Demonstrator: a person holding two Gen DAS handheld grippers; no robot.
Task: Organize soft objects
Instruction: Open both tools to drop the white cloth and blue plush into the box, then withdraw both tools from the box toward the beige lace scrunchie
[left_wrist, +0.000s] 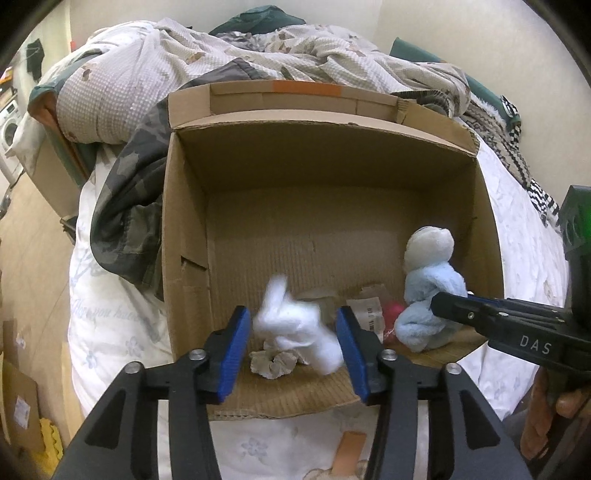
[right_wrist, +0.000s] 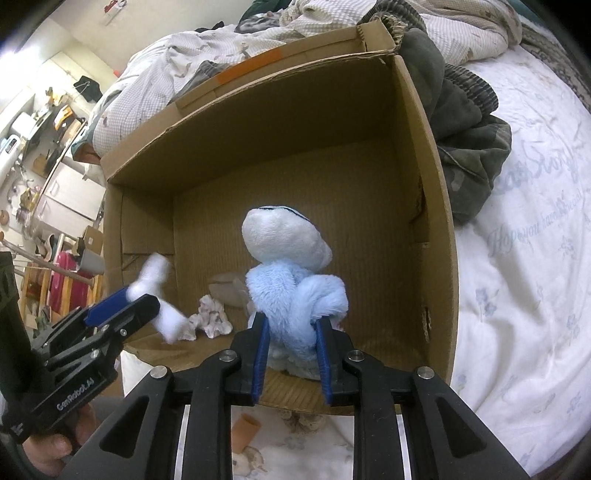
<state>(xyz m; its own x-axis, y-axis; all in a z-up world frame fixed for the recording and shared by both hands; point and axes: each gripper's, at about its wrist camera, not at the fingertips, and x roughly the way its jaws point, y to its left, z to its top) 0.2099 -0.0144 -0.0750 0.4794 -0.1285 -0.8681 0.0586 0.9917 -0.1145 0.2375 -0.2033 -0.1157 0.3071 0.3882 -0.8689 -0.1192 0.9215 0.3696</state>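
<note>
The cardboard box (left_wrist: 184, 229) lies on its side on the bed (right_wrist: 524, 280). The right gripper (right_wrist: 291, 328) clenches the light-blue plush toy (right_wrist: 291, 280) at its lower body, inside the box opening. The left gripper (left_wrist: 293, 325) is spread; the white fluffy piece (left_wrist: 295, 321) (motion-blurred) sits between its blue pads (left_wrist: 234, 347), contact indeterminate.

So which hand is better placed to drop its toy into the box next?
Probably the right. The right gripper has its blue plush gripped upright over the cardboard box floor. The left gripper stands open, its white toy blurred, seemingly already falling.
</note>
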